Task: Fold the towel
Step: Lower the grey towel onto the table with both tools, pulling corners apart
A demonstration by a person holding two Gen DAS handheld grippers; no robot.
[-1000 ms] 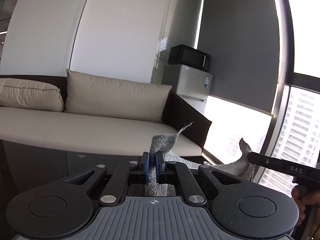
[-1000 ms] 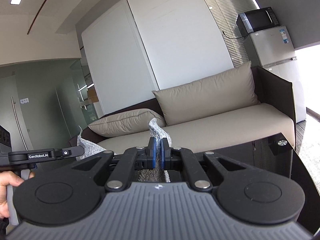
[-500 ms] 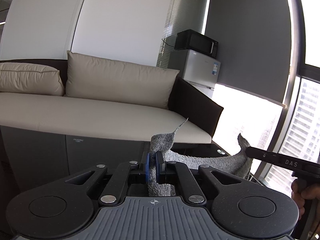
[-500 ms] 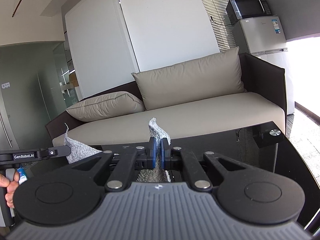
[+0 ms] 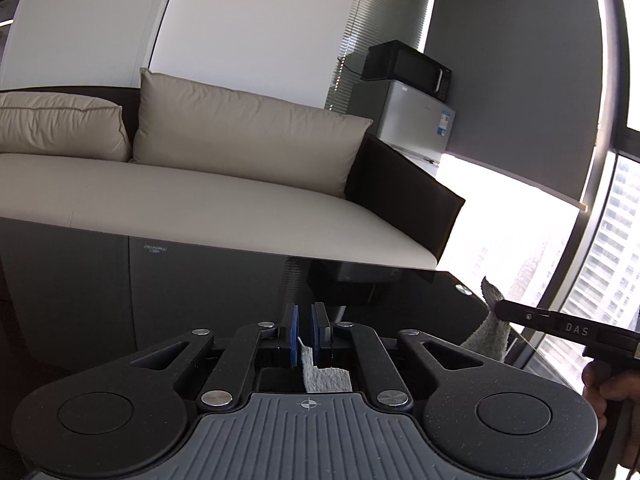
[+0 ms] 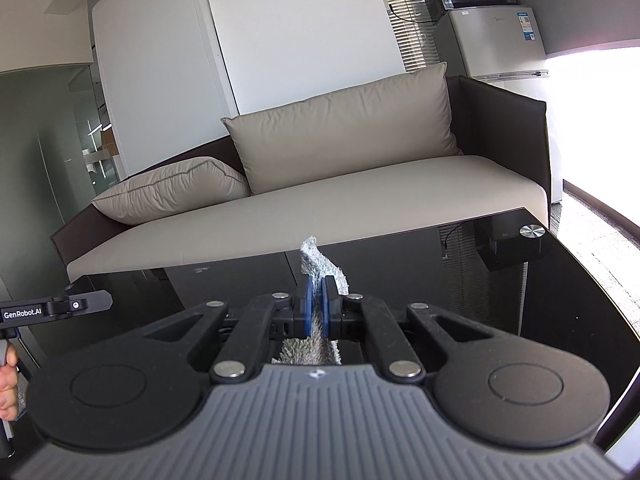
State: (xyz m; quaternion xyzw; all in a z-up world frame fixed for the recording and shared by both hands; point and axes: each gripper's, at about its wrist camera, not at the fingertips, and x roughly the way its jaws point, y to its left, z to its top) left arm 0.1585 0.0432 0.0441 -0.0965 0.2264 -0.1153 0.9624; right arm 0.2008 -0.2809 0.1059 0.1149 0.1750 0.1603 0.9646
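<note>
Grey terry cloth is pinched in both tools: the towel (image 6: 320,268) is clamped between the blue pads of the right gripper (image 6: 315,304), one corner standing up just ahead of the closed jaws and more pile bunched directly behind them. In the left wrist view, a narrower strip of the same towel is seen low between the jaws of the left gripper (image 5: 306,330), which are drawn almost together; the cloth seems to be caught near the back of the pads, though how firmly cannot be judged from this angle. Both tools are held low over the black glass table (image 6: 460,280), with the sofa (image 6: 360,200) well beyond the fingertips. The right-hand tool is seen at the far right of the left view, a towel corner poking above it. Two corners are thus taken up and carried forward over the table. Left to do, by this reading: the held edge must be laid down, the grips released, and any further fold made.
</note>
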